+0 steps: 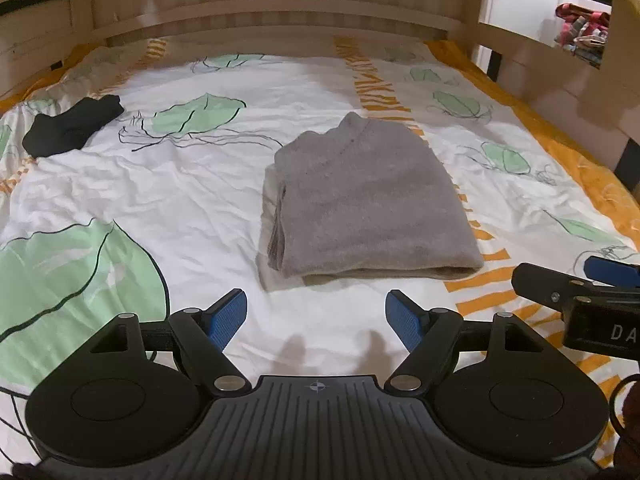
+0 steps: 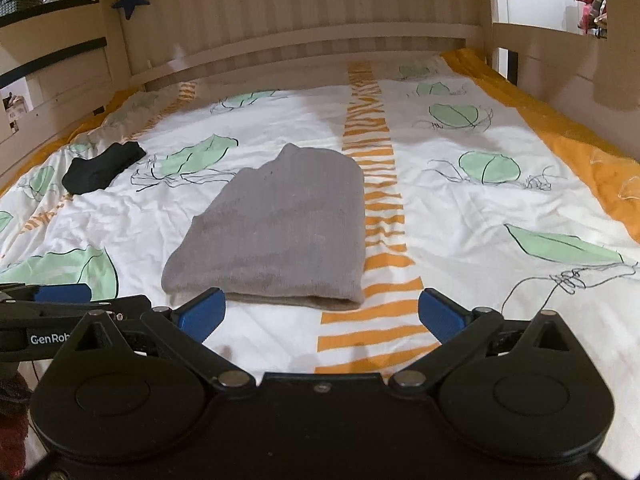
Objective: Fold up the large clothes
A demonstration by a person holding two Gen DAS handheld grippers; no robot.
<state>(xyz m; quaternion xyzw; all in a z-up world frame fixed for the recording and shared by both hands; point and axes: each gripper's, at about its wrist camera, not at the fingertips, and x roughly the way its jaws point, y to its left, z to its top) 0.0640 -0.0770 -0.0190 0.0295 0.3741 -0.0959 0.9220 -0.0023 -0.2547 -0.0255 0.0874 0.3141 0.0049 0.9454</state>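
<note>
A grey garment (image 1: 360, 196) lies folded into a compact rectangle on the bed, its collar end pointing away from me; it also shows in the right wrist view (image 2: 280, 228). My left gripper (image 1: 316, 316) is open and empty, hovering above the sheet just in front of the garment's near edge. My right gripper (image 2: 320, 312) is open and empty, held over the near edge of the garment, its left finger (image 2: 202, 312) in front of the fold. The two grippers are side by side; each shows at the edge of the other's view.
The bedsheet (image 1: 160, 184) is white with green leaves and orange stripes. A small black cloth (image 1: 72, 126) lies at the far left, also visible in the right wrist view (image 2: 102, 168). A wooden headboard (image 1: 280, 12) and side rails (image 2: 560, 64) enclose the bed.
</note>
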